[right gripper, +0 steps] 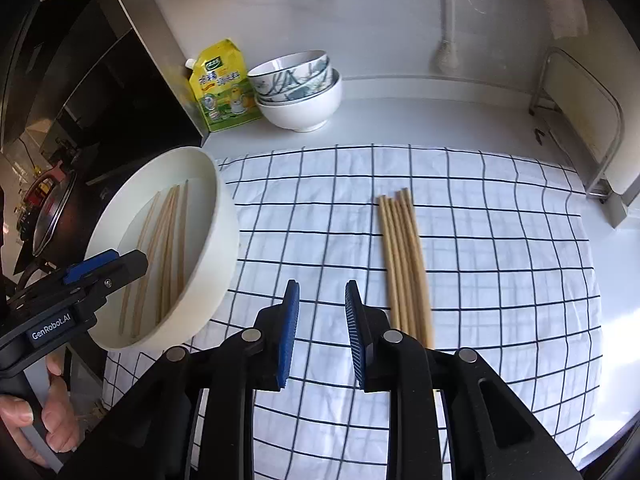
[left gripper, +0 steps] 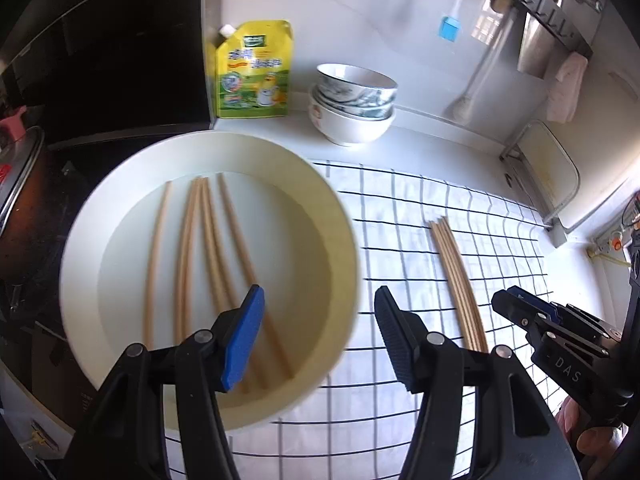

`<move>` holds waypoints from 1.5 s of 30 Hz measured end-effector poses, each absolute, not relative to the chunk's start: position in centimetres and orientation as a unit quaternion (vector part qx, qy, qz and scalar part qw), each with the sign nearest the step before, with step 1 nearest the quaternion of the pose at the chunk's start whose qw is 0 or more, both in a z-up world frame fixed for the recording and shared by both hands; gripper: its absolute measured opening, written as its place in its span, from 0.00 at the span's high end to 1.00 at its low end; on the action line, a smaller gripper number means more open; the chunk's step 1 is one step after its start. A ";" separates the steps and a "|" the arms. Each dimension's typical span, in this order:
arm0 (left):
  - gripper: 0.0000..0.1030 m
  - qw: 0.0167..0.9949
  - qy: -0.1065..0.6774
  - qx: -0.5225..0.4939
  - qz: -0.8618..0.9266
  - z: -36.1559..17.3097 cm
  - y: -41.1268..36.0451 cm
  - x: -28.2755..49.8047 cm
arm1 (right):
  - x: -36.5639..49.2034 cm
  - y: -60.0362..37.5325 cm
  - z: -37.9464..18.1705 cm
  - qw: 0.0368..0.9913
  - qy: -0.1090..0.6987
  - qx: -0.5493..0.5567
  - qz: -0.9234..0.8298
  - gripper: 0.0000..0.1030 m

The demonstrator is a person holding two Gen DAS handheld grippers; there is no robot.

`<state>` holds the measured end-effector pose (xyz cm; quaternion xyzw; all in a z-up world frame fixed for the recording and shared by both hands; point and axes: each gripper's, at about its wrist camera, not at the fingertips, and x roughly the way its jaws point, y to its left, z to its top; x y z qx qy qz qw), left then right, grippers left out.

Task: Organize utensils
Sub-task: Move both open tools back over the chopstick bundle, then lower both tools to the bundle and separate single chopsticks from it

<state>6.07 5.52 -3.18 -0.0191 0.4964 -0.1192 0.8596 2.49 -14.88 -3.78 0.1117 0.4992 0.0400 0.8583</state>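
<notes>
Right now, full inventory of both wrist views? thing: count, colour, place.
basin: 1, cream, left edge of cloth
chopsticks in basin: about 5, tan, loose on its floor
chopsticks on cloth: about 5, tan, bundled, right of centre
cloth: 1, white with dark grid, on the counter
bowls: stack of about 3, white and blue-patterned, behind cloth
pouch: 1, yellow-green, left of bowls
brush: 1, blue head, hanging on wall
rack: 1, metal, far right
pot: 1, dark, on stove, left
left gripper: black, blue pads, open, one finger over the basin
right gripper: same, open, empty, over cloth
</notes>
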 end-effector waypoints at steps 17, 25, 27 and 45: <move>0.38 0.841 0.514 0.013 -0.169 -5.5 -3.9 4.0 | -0.5 -22.7 -6.8 0.856 0.507 0.103 0.006 0.69; 0.30 0.833 0.528 0.019 -0.164 -7.0 -5.4 3.6 | -0.3 -23.2 -9.5 0.848 0.523 0.087 0.025 0.62; 0.29 0.833 0.529 0.020 -0.161 -7.3 -5.5 3.6 | 0.0 -23.2 -10.1 0.846 0.526 0.084 0.030 0.62; 0.28 0.822 0.554 0.023 -0.133 -10.2 -6.1 3.9 | 2.3 -23.2 -14.3 0.835 0.545 0.066 0.042 0.61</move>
